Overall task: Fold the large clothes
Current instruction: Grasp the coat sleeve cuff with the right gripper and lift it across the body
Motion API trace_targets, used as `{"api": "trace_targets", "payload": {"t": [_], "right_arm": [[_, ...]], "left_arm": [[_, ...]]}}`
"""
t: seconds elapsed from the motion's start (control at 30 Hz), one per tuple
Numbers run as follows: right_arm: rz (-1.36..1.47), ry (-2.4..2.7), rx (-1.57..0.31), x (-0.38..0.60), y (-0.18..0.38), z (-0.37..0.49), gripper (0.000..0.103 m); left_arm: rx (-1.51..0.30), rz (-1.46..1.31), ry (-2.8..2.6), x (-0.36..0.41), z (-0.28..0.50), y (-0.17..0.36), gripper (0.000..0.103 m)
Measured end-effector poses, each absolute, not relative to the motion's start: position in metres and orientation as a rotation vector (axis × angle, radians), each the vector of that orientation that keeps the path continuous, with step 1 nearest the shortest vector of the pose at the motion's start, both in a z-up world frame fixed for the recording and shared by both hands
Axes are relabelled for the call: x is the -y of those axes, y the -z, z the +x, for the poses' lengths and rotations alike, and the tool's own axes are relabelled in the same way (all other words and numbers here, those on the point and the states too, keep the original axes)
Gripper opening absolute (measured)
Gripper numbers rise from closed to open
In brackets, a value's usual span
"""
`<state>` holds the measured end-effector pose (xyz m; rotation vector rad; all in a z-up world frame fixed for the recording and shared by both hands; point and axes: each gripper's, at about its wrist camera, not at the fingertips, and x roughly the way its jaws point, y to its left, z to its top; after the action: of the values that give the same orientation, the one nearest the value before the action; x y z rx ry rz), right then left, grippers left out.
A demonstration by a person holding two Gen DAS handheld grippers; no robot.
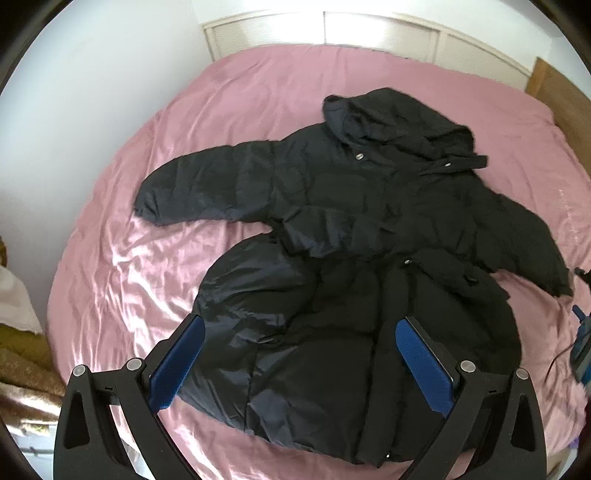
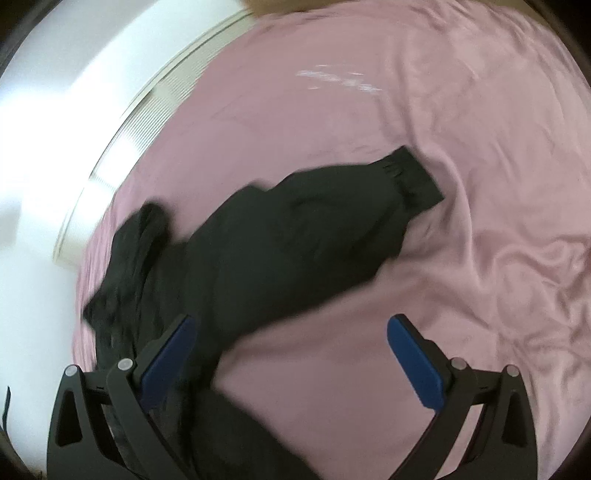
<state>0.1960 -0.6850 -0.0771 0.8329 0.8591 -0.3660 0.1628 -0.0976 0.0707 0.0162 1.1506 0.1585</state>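
Blue pads line the inner faces of the left gripper (image 1: 299,354), whose fingers (image 1: 177,363) stand wide apart and empty above the near hem of a black puffer coat (image 1: 351,229). The coat lies front-up on a pink satin sheet (image 1: 122,280) that covers the bed, its hood (image 1: 399,122) toward the far side, one sleeve (image 1: 207,192) stretched out to the left and the other angled to the right. Metal snaps show along its front closure. White louvered doors (image 1: 369,33) stand beyond the far edge of the bed.

In the blurred right wrist view, the right gripper (image 2: 291,354) is likewise spread open and holds nothing; its left finger hangs over the coat (image 2: 258,251), its right finger (image 2: 417,365) over bare sheet (image 2: 461,221). The coat's right sleeve runs away from the gripper toward the far right and ends in a ribbed cuff (image 2: 413,181), which lies flat on the sheet.
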Motion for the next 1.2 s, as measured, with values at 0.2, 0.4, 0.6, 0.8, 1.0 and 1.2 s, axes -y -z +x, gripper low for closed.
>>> {"api": "trace_targets", "payload": {"t": [0.2,0.4,0.6,0.8,1.0,1.2], "right_arm": [[1.05,0.437,-0.844,0.748,0.131,0.219,0.103],[1.252,0.456,-0.797,0.78,0.169,0.229,0.082],[1.396,0.477,-0.754,0.794,0.197,0.23,0.073],[1.431,0.447,-0.71,0.803,0.196,0.235,0.039],[1.314,0.389,-0.704,0.806,0.167,0.246,0.016],[1.198,0.341,-0.682,0.794,0.121,0.259,0.014]], "left_arm": [[-1.22,-0.006,-0.213,0.094,0.169,-0.051,0.102],[-1.248,0.002,-0.226,0.096,0.174,-0.043,0.102],[-1.267,-0.011,-0.213,0.098,0.178,-0.034,0.102],[-1.276,-0.012,-0.196,0.1,0.176,-0.025,0.102],[-1.253,-0.057,-0.2,0.095,0.172,-0.028,0.102],[-1.219,-0.107,-0.217,0.086,0.166,-0.035,0.102]]}}
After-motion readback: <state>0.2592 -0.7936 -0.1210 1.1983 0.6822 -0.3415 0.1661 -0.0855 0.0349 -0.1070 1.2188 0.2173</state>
